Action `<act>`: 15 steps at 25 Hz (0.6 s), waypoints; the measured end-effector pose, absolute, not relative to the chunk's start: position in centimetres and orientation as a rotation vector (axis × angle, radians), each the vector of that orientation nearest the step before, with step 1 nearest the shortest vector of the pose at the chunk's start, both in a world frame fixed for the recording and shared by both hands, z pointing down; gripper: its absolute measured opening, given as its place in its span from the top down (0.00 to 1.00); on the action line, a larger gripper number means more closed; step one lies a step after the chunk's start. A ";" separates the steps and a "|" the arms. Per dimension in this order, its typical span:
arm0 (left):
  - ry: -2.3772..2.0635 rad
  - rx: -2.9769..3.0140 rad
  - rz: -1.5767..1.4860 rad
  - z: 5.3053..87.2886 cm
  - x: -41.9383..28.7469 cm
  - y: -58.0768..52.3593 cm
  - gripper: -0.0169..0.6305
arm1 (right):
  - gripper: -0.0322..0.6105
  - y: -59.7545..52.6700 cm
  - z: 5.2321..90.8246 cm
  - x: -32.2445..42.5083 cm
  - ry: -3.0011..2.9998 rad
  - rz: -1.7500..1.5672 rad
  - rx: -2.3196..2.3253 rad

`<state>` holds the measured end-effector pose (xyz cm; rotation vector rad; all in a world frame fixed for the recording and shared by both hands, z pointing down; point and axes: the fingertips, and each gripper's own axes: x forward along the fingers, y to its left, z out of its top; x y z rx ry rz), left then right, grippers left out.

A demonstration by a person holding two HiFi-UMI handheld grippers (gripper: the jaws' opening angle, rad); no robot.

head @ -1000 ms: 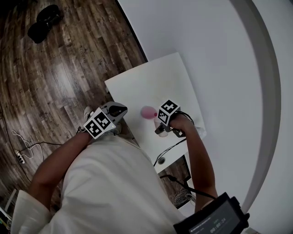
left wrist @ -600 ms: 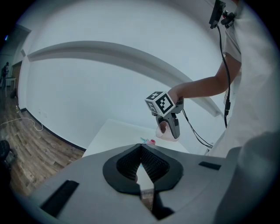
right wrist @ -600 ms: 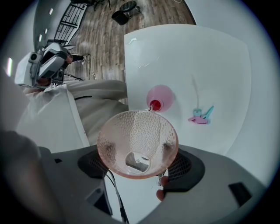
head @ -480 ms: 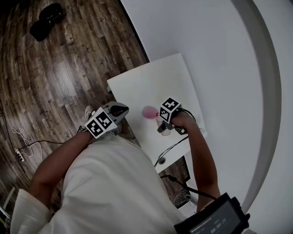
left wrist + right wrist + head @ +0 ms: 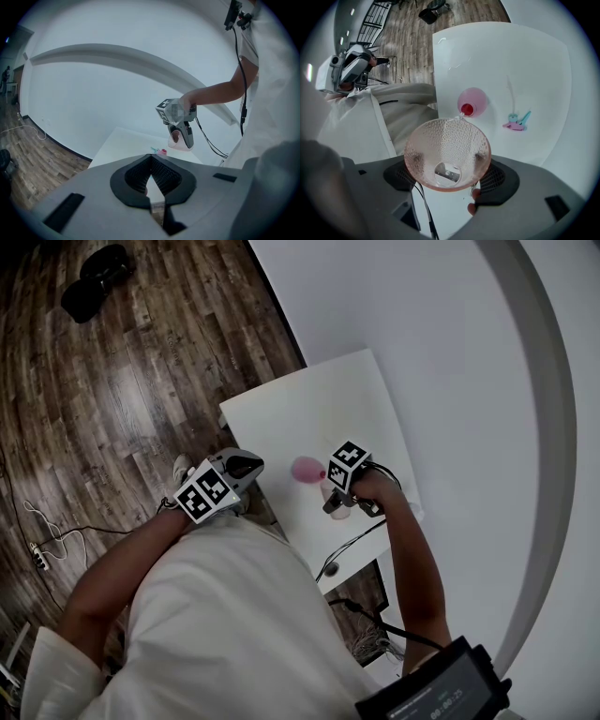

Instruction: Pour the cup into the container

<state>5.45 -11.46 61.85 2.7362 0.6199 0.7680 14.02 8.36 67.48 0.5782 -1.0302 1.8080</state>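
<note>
Translucent pink dimpled plastic cup (image 5: 447, 152): pinched between the jaws of the right gripper (image 5: 449, 177), one black pad against each side of its wall. The cup is in the air just on the near side of the round pink container (image 5: 472, 102). It is tipped, with the small spout on its rim aimed at the container's opening (red shows inside that opening). I cannot tell whether the spout touches the container.

The container stands upright on the white square table (image 5: 525, 61). To the right of the container in the right gripper view lies a small teal-and-pink clip-like item (image 5: 516, 121), flat on the tabletop and apart from it.

Left gripper (image 5: 151, 159): jaws pressed together, nothing between them. In the head view it is held well to the left of the container, beyond the table's edge (dark wood-plank floor (image 5: 112, 381) lies on that side). Its jaws point toward the container and the cup above it.
</note>
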 end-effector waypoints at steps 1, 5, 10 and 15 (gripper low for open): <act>0.621 2.736 0.767 61.8 5.5 -11.5 0.96 | 0.38 8.4 67.4 14.0 -1.029 1.809 0.576; 0.626 2.736 0.763 61.8 5.7 -11.4 0.96 | 0.38 8.4 67.3 14.0 -1.026 1.810 0.567; 0.628 2.736 0.761 61.7 5.8 -11.5 0.96 | 0.38 8.2 67.0 14.1 -1.028 1.806 0.556; 0.630 2.736 0.761 61.9 5.9 -11.3 0.96 | 0.38 8.3 67.2 14.0 -1.028 1.805 0.550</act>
